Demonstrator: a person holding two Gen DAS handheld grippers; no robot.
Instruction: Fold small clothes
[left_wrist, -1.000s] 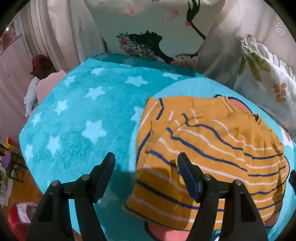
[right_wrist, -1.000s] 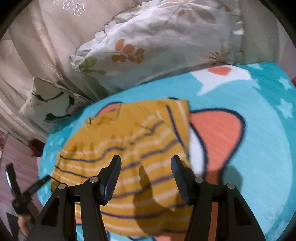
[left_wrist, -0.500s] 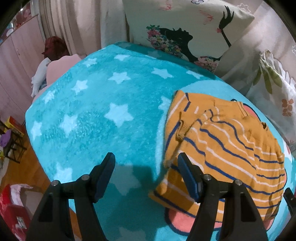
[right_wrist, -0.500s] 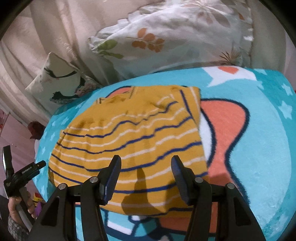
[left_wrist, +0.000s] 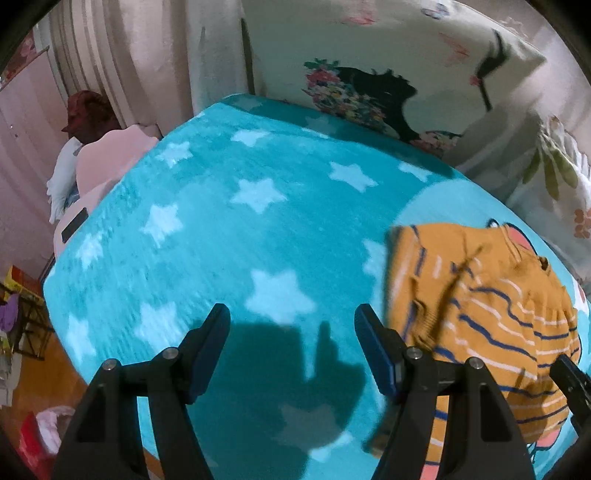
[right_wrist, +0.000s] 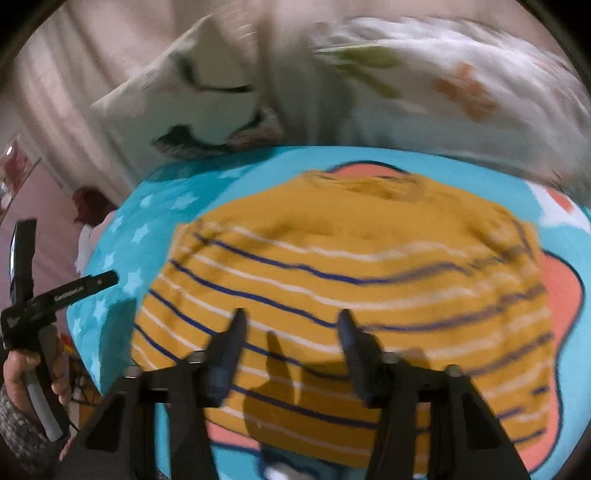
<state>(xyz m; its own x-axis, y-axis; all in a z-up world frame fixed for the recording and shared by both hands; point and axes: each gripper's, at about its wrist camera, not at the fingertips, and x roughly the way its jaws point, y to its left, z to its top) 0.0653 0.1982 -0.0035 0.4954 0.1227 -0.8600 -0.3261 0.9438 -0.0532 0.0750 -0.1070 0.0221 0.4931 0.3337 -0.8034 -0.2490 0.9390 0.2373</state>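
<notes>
While the left wrist view looks down over a turquoise star-print blanket (left_wrist: 229, 236), the left gripper (left_wrist: 291, 341) hangs above bare blanket with its fingers spread and nothing between them; the mustard striped baby sweater (left_wrist: 480, 310) lies to its right, near the blanket's edge and just behind the right finger, its near sleeve seemingly turned in over the body, though blur makes the exact lie hard to read; the tip of the right gripper (left_wrist: 570, 380) shows at the frame's right edge over the sweater's hem; a pillow with a black silhouette print (left_wrist: 369, 96) leans at the head of the bed; no writing can be read in this view.

From the right wrist view, the right gripper (right_wrist: 290, 338) hovers over the lower part of the sweater (right_wrist: 351, 258), its jaws closing, with the knit seen below the gap but no fabric visibly pinched between the pads; the sweater lies flat as a broad, roughly rectangular shape on the blanket (right_wrist: 122, 258), neckline toward a leaf-print pillow (right_wrist: 443, 85); I judge the side folds to be done and a bottom-to-top fold still to come; at the left a hand (right_wrist: 22, 373) holds the left gripper (right_wrist: 55, 291), whose finger carries small white lettering, too blurred to read.
</notes>
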